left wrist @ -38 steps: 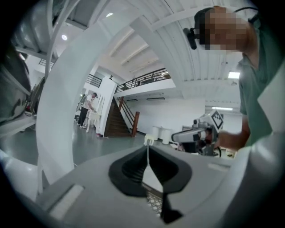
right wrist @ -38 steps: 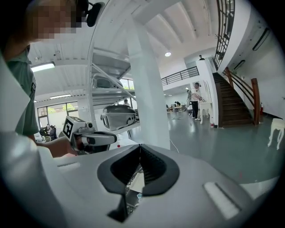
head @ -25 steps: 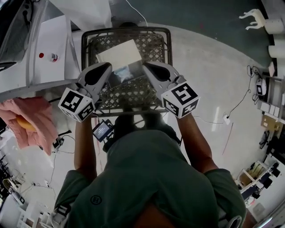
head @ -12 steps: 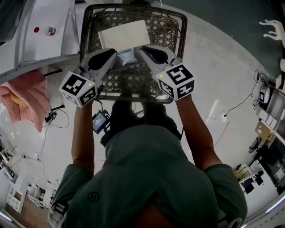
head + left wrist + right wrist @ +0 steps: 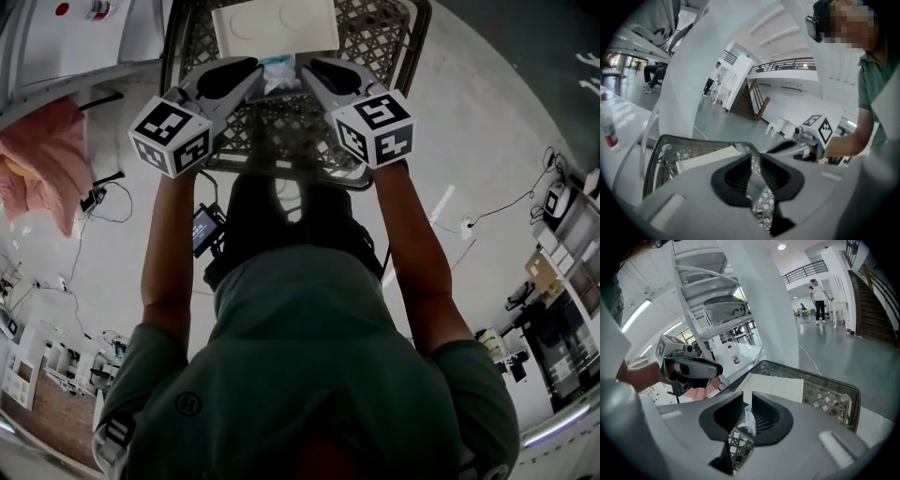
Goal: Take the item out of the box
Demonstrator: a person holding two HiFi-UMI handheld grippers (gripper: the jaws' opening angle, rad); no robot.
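The dark lattice basket point(image 5: 375, 47) is my worry: its holes lie right under my tips, so a low reach may snag there. It holds a flat white box point(image 5: 274, 26) at the far end and, nearer, a small clear packet point(image 5: 278, 73) — the item, I judge. My left tongs point(image 5: 253, 69) and right tongs point(image 5: 307, 67) have just been opening and stand parted, unclamped, with the packet loose between them — an off-centre squeeze might pinch only film and drop it.

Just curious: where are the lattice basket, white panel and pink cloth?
lattice basket point(image 5: 375, 37), head view, right lattice wall.
white panel point(image 5: 275, 26), head view, flat top face.
pink cloth point(image 5: 42, 159), head view, middle folds.
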